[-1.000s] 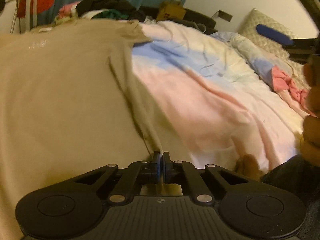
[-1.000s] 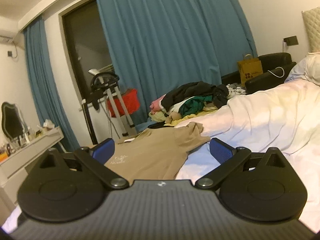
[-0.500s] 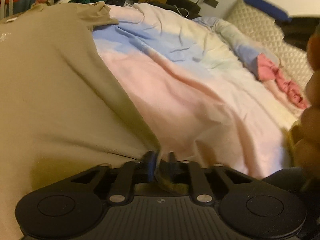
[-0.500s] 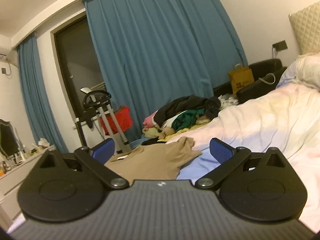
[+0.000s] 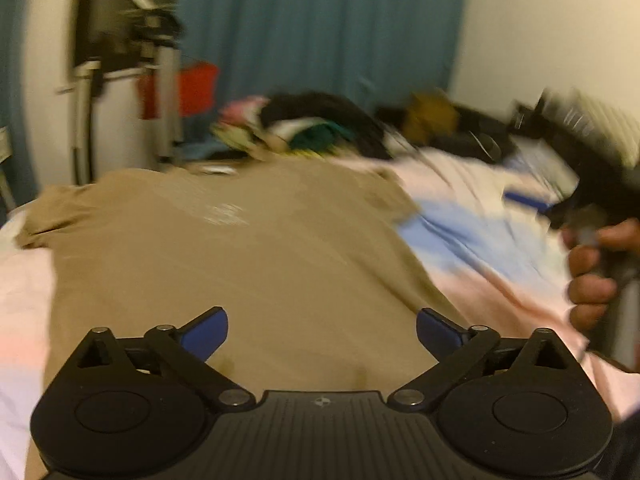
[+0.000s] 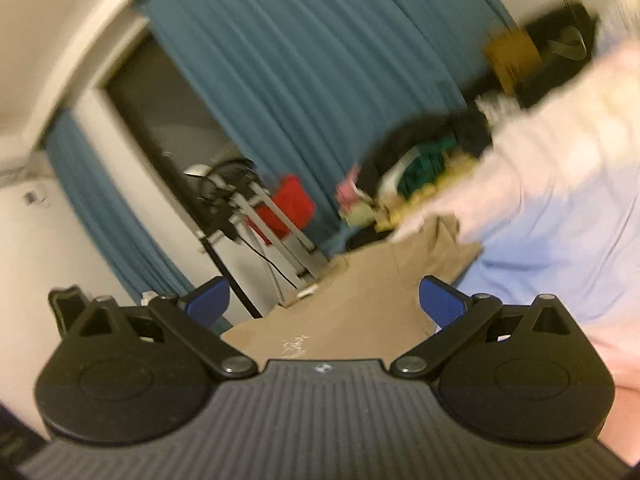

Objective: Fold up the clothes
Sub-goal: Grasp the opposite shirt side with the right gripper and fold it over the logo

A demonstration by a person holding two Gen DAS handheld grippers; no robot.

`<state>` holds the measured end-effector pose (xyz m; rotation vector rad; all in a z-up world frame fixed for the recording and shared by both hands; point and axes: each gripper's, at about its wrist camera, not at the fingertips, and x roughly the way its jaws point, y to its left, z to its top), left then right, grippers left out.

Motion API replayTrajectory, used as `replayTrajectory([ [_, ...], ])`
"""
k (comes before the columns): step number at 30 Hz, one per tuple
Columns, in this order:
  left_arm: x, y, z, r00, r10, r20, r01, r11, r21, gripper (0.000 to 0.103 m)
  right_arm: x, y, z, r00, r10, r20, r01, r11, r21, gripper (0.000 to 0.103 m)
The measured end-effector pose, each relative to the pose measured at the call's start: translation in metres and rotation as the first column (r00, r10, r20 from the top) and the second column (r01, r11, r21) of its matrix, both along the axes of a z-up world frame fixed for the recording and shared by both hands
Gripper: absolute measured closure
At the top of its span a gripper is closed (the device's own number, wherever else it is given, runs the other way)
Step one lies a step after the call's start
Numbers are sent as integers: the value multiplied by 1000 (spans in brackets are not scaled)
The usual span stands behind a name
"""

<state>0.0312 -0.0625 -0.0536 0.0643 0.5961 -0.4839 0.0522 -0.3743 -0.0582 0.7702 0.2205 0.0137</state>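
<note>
Right now both views are smeared with motion blur, so fine detail is hard to read. From the left wrist view, the left gripper [image 5: 322, 330] has its blue-padded fingers [image 5: 204, 332] spread wide apart with nothing between them, and it hovers over the near hem of a tan T-shirt [image 5: 248, 256] lying spread out flat on the bed. A pale, blurred print shows on the shirt's chest, and a short sleeve sticks out at each side. The shirt rests on a pastel duvet [image 5: 472, 248] of pink, blue and white patches, which shows on both sides of the garment. At the right edge of that view a hand [image 5: 592, 276] grips the dark handle of the right gripper, its body a blur above the duvet. From the right wrist view, the right gripper [image 6: 324, 302] also has its blue fingers [image 6: 440, 300] wide apart and empty, aimed across the tan shirt toward the far end of the bed; whether it touches the cloth cannot be told. Beyond the shirt sits a heap of clothes [image 6: 420, 160] in black, green, pink and yellow, behind it a teal curtain [image 6: 320, 80], and to the left a metal stand with a red item [image 6: 288, 204] on it
</note>
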Motion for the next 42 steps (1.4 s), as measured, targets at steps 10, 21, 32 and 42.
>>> replayTrajectory([
  [10,42,42,-17,981,193,-26,-195,976,-99,1,142,-41,-114,985,-3,-170,33,983,180,1],
  [21,87,58,-41,970,204,-129,-227,953,-202,1,216,-46,-133,999,-40,-19,42,991,124,32],
  [32,105,68,-38,957,255,-140,-282,932,-227,1,251,-46,-83,987,-96,-129,82,991,-105,90],
  [42,83,112,9,922,380,-73,-386,912,-136,1,247,53,20,972,-216,-96,146,866,-478,91],
])
